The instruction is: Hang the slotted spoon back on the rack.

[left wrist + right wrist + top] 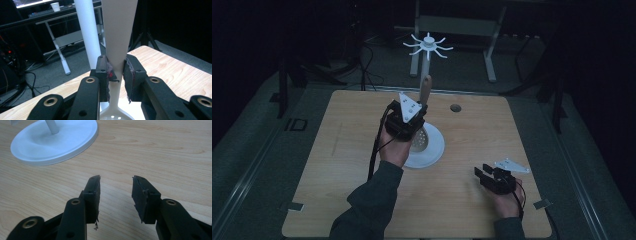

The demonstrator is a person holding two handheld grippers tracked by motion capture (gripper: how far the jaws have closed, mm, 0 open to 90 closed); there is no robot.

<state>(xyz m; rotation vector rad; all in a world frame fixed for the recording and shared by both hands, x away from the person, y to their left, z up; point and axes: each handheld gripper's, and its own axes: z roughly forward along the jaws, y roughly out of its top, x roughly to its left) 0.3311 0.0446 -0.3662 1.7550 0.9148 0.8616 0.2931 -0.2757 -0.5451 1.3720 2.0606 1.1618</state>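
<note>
From above, the left hand-held gripper (411, 120) holds a slotted spoon (424, 111) upright over the white stand base (432, 152) on the bench (342, 165). Its own view shows the pads clamped on the spoon's white neck. The right hand-held gripper (115, 191) rests apart and empty near the bench's front edge.

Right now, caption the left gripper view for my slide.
Left tool clamped on the white slotted spoon's handle, beside the white stand's pole, above the wooden table.

slotted spoon (117, 50) handle top cut off by left gripper view's edge, bowl half hidden behind left gripper (117, 75), stand pole (52, 126) cropped, probably
</note>
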